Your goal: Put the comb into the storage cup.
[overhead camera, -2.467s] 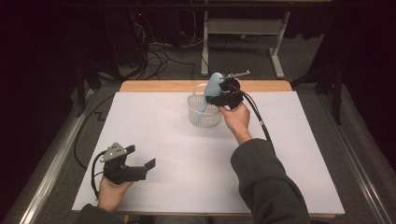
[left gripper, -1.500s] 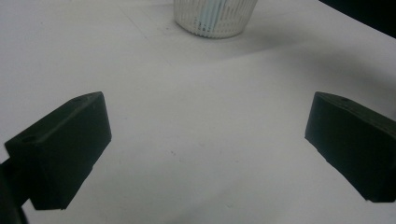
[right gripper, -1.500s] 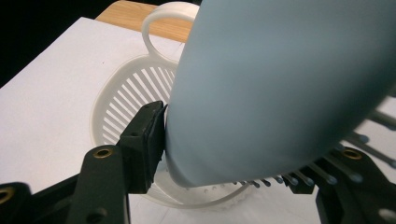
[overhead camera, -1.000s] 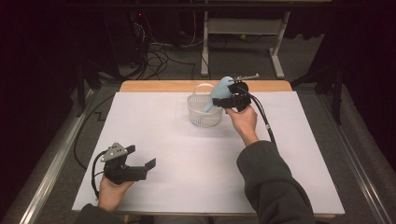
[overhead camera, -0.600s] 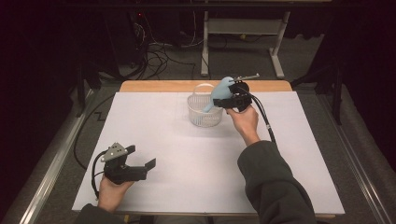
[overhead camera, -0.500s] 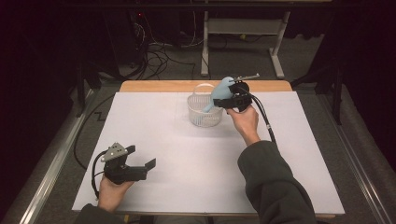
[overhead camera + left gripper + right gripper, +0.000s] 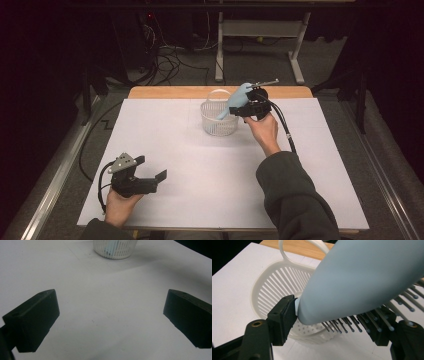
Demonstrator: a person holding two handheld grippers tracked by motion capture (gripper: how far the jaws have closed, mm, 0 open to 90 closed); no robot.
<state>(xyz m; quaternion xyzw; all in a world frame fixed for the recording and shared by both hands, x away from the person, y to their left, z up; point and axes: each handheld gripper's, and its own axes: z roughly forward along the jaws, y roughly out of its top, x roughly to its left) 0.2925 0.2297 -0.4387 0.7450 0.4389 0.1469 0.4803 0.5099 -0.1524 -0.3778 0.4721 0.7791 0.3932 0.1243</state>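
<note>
High view: hairbrush (image 7: 236,100) handle dips into white basket (image 7: 218,125); right claw (image 7: 243,107) just loosening, brush between pads.

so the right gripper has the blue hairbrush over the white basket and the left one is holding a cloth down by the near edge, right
Not quite: the left gripper holds nothing. The left gripper view shows its fingers apart over bare white table. The rest stands: the right gripper has the blue hairbrush over the white basket.
</note>
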